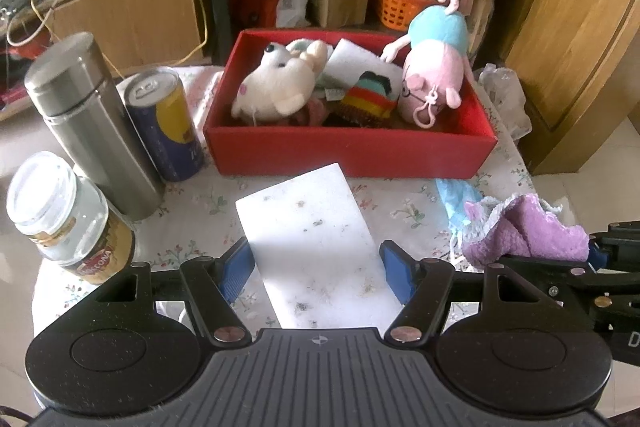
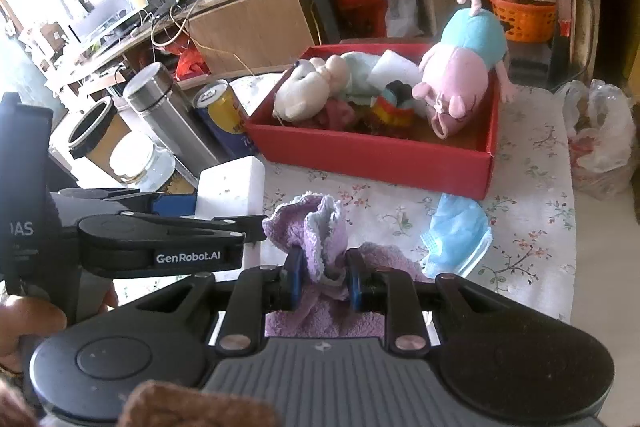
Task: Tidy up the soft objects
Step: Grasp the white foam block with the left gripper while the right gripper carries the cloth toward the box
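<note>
- Far left, glass jar (image 1: 60,215), label partly readable, ending "CONA".
- Next, steel flask (image 1: 92,123) upright; behind it blue-and-yellow can (image 1: 164,123), writing too small to read.
- Centre, left gripper (image 1: 318,267) clamped on white sponge (image 1: 316,247): blue pads pressing its two long sides, speckled top face up, raised over floral cloth (image 1: 208,203).
- Beyond, red box (image 1: 348,151) holding white plush (image 1: 276,83), a second white sponge (image 1: 354,61), striped toy (image 1: 370,95) and pink-and-blue plush (image 1: 434,67) leaning on right wall.
- Right of box front, blue mask (image 1: 456,199) flat on cloth.
- Far right, purple towel (image 1: 524,231) bunched in right gripper.
- Right wrist view, left edge: paper cup (image 2: 96,131), flask (image 2: 168,115), can (image 2: 224,111); left gripper (image 2: 192,205) side-on, marked "GenRobot.AI", also "DAS" on its body, sponge (image 2: 232,187) in its grip; a hand (image 2: 28,323) below.
- Centre: right gripper (image 2: 322,279) fingers drawn tight, pinching towel (image 2: 316,231) folds between pads.
- Behind: box (image 2: 376,159) with its toys; mask (image 2: 456,235) just right of towel.
- Far right: plastic bag (image 2: 600,135) off table edge.
</note>
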{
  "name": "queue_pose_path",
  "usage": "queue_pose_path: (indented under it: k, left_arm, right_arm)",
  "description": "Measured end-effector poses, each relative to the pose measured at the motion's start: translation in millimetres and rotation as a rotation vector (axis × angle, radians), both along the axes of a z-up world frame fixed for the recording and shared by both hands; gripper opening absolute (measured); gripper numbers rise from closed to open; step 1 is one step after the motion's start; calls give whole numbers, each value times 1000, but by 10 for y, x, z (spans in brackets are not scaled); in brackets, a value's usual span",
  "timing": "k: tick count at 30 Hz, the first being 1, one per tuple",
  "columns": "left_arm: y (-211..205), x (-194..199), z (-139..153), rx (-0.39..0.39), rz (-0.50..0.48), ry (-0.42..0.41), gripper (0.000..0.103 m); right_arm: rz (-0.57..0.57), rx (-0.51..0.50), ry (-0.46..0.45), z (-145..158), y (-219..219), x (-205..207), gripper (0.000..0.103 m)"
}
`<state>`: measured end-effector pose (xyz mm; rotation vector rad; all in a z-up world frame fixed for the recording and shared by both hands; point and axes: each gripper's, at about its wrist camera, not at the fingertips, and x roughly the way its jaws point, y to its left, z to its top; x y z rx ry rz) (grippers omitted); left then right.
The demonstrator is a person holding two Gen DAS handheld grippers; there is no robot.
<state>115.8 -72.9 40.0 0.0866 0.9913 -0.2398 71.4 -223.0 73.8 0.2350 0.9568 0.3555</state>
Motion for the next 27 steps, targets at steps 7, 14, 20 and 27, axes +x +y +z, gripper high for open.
queue_pose_path:
  k: [7,14,20,27]
  left_arm:
    - [-35,-120,109,0,-17,-28,68]
    - [-49,-216,221,-3,-28,-55,68]
    - [-50,-265,316,-8,-30,-85,68]
    - [-57,-260,404,-16,-27,-117,68]
  right_arm:
    - [0,9,-32,118,-37,-147,0]
    - [7,5,-55,205,-39,-226,0]
    - [6,10,-83,306,-49,-306,0]
    - [7,24,-113,399,-43,-333,0]
